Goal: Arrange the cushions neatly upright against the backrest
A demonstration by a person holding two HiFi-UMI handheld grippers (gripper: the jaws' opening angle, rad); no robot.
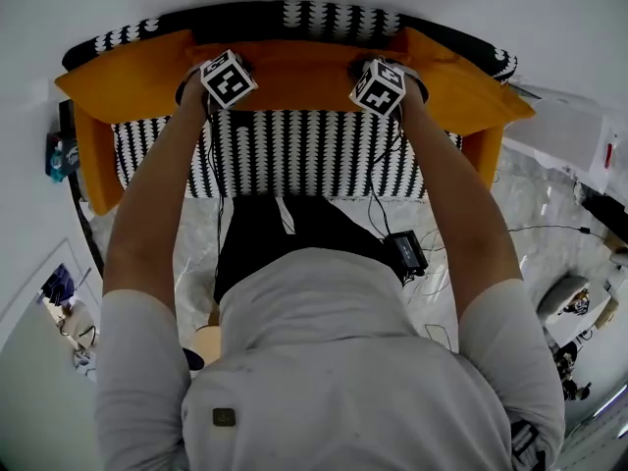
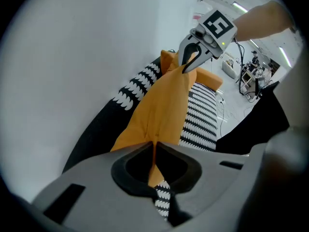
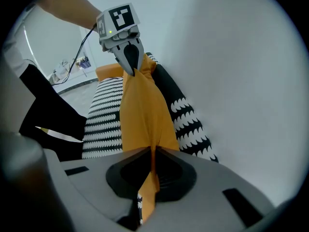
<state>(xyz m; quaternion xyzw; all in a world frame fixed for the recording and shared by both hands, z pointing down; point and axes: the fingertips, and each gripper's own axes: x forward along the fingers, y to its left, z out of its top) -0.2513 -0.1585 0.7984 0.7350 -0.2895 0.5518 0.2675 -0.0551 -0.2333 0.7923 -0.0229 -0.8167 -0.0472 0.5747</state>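
A long orange cushion (image 1: 294,75) stretches across the armchair in front of the black-and-white patterned backrest (image 1: 294,16). My left gripper (image 1: 226,82) is shut on its top edge left of the middle. My right gripper (image 1: 379,88) is shut on the same edge further right. In the left gripper view the orange fabric (image 2: 161,105) runs from my pinched jaws (image 2: 154,151) up to the right gripper (image 2: 189,64). The right gripper view mirrors this: the fabric (image 3: 142,110) leads from my jaws (image 3: 152,153) to the left gripper (image 3: 131,64). Under the cushion lies the striped seat (image 1: 314,155).
Orange side cushions stand at the left arm (image 1: 95,160) and the right arm (image 1: 483,150). A white wall rises right behind the backrest (image 3: 186,115). Cables and a black device (image 1: 407,251) lie on the marble floor. White furniture (image 1: 564,126) stands at the right.
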